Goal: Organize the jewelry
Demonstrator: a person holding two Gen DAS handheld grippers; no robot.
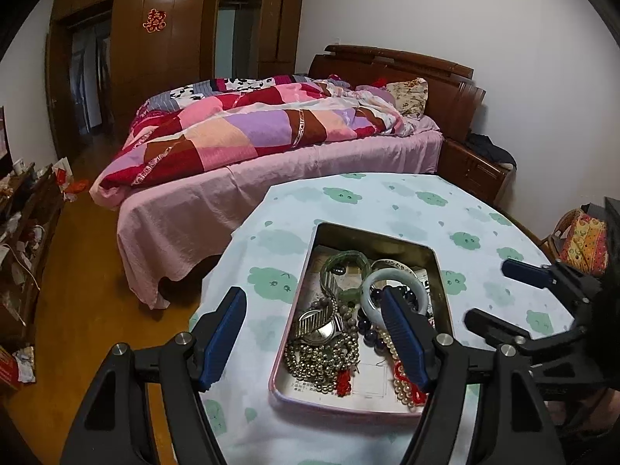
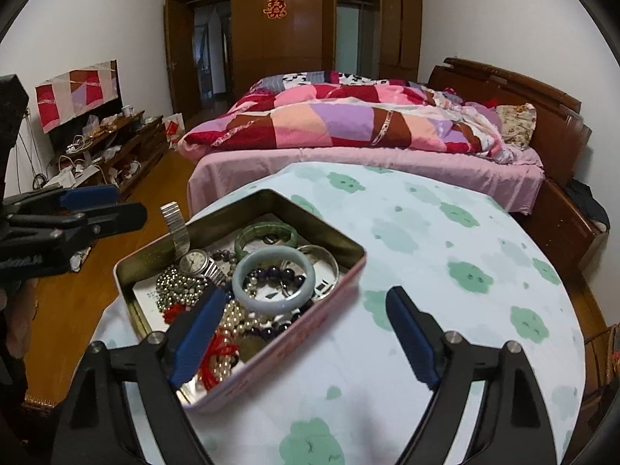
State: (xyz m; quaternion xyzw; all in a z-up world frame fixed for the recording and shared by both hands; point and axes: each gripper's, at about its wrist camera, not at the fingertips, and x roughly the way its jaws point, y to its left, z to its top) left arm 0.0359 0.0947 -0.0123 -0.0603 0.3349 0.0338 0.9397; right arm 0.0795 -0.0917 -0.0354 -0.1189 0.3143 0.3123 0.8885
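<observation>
Both grippers, left (image 1: 316,339) and right (image 2: 300,333), are hovering with jaws wide, holding nothing. They are flanking the tin (image 1: 441,271), likely to pick jewelry from its tangle.

A red double-happiness sign (image 2: 274,8) is hanging on the wooden wardrobe door (image 2: 267,50), the one sign that is reading clearly. Printed paper (image 1: 348,385) is lying on the floor of the tin (image 1: 441,271) under the jewelry, its small characters staying too blurred to read, like the watch (image 2: 192,261) dial
</observation>
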